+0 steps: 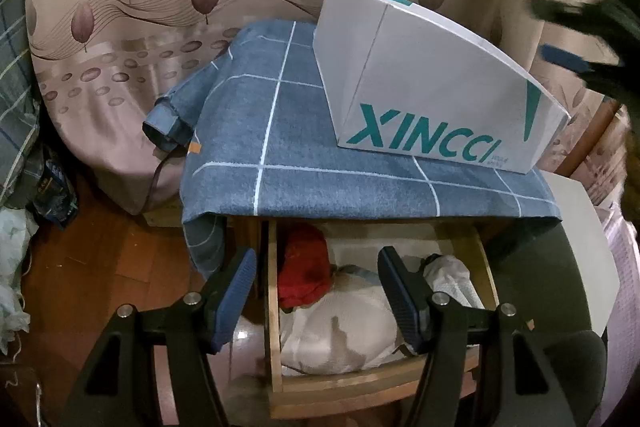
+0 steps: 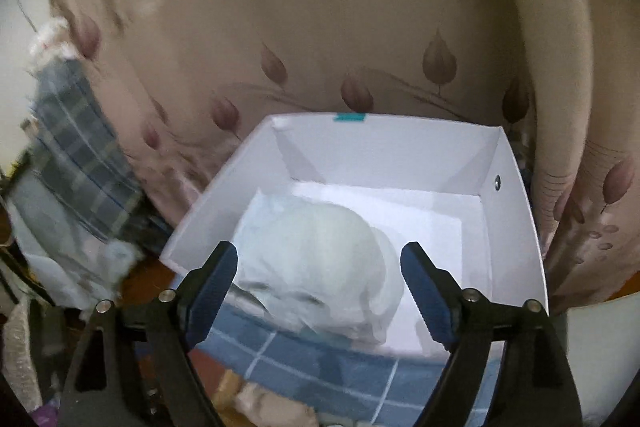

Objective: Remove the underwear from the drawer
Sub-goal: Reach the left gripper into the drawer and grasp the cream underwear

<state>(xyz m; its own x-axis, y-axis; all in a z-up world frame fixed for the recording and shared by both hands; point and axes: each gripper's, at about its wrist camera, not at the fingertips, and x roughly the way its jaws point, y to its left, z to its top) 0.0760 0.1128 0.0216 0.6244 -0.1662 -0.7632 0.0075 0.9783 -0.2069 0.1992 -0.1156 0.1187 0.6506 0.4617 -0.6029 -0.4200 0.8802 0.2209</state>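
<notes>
item: pale underwear (image 2: 320, 267), one crumpled piece lying loose in the white box (image 2: 516, 211) on the blue checked cloth (image 2: 304, 359), ahead of and between the parted fingers of the right gripper (image 2: 320, 291), which do not press on it; judged light, soft and limp, best pinched at a raised fold. further stock: white garments (image 1: 340, 327) and a red one (image 1: 304, 271) in the open wooden drawer (image 1: 276, 307), below the left gripper (image 1: 316, 291), fingers apart, clamping nothing.

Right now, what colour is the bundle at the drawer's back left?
Red, beside white garments; the left wrist view shows it best.
</notes>
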